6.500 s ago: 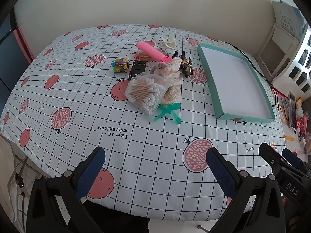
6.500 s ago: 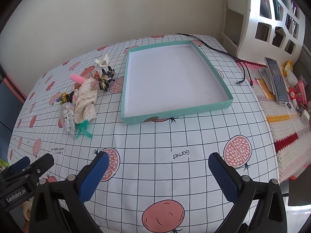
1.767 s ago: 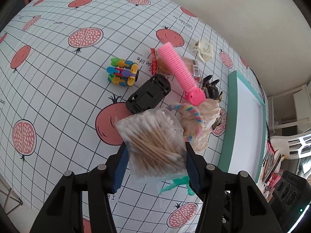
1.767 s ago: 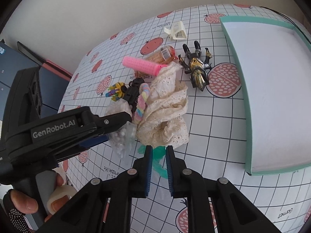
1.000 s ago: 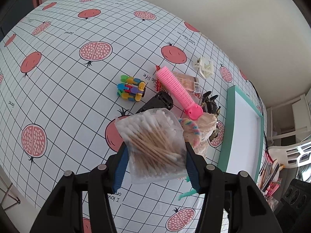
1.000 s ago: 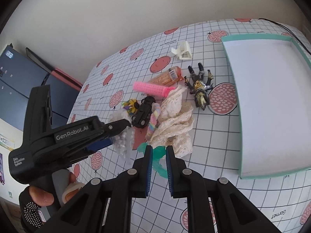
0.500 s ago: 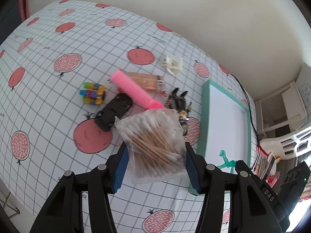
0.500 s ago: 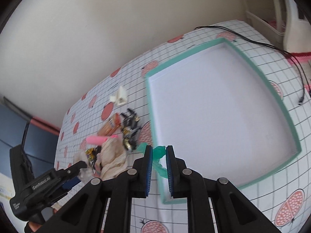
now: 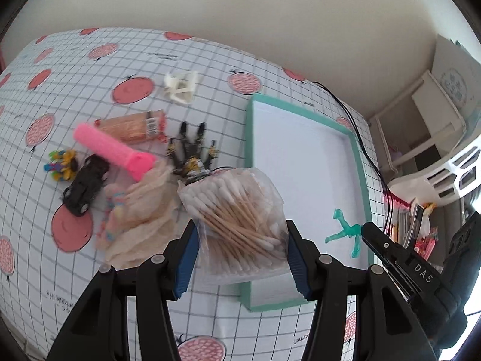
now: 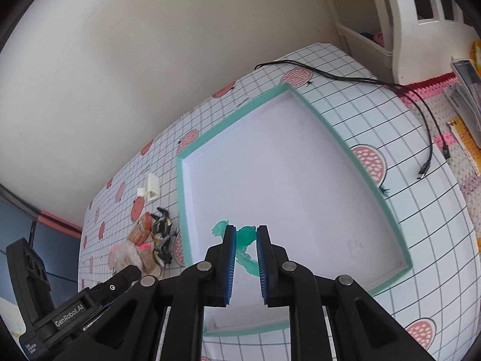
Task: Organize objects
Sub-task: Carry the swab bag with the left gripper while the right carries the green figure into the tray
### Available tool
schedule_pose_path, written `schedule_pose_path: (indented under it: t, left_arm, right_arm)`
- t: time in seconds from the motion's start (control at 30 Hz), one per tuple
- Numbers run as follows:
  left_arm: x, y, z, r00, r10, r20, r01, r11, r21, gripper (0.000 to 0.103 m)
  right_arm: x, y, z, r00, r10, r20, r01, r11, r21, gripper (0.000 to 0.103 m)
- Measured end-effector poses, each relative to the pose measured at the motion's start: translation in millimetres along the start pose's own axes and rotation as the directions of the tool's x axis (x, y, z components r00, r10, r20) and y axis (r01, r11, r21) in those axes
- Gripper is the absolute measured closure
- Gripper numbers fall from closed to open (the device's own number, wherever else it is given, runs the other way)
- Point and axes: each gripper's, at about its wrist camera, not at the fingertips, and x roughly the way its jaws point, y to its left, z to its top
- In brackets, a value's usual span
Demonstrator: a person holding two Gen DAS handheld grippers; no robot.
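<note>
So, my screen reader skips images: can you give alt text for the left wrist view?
The left gripper holds a clear bag of cotton swabs above a pomegranate-print tablecloth, beside an empty teal-rimmed tray. The right gripper carries a teal toy figure over the tray.

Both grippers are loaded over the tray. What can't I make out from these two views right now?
- Green toy: right wrist view, fingers hide its middle.
- Tray: left wrist view, the cotton swab bag covers its near left corner.
- Black toy car: left wrist view, blurred.
- Print on the snack packet: too small to read.
</note>
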Motion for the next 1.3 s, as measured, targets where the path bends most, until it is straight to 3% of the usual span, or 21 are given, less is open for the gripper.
schedule_pose_path:
  t: [0.67,1.3]
  left_arm:
    - [62,-78,80,1.0,-0.015,0.007,0.014,0.986,0.168,0.046]
    - [114,-81,92,0.998,0.054,-0.015,-0.049,0.964,0.26,0.046]
  right_arm:
    - [31,-25,68,0.992,-0.026,0.124,0.013,0.995,0.102,0.088]
    - [83,-27,86,0.989,-0.057,0.134,0.047,0.996,0.079,0.088]
